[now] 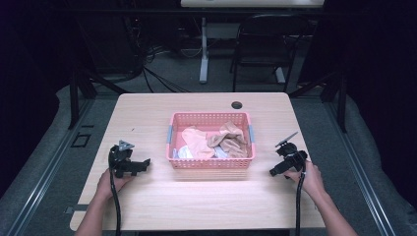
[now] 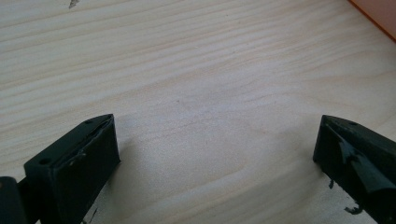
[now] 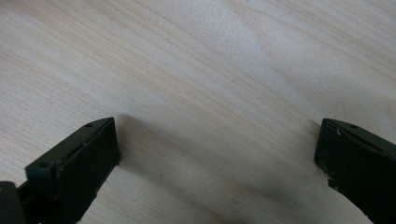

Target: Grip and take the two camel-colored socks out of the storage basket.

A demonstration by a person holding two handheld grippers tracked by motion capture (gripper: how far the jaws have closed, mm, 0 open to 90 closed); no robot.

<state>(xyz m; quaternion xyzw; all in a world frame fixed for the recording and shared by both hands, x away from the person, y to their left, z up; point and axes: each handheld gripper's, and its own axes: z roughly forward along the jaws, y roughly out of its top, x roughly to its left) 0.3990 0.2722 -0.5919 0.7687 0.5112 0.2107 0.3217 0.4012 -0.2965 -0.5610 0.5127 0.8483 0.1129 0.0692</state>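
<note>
A pink plastic basket [image 1: 211,164] stands at the middle of the wooden table [image 1: 162,196]. Crumpled cloths lie in it: a pink one [image 1: 196,140], a tan one [image 1: 228,137] and a pale bluish one [image 1: 183,154]. My left gripper [image 1: 142,164] rests on the table left of the basket, held by a hand, open with nothing between its jaws [image 2: 217,140]. My right gripper [image 1: 275,171] rests right of the basket, also open and empty [image 3: 217,140]. A corner of the basket [image 2: 378,14] shows at the top right of the left gripper view.
A round cable hole [image 1: 237,105] sits in the table behind the basket. Beyond the table stand a black chair [image 1: 265,44] and a white table leg [image 1: 203,49], with cables on the floor. Black cables trail from both grippers over the front edge.
</note>
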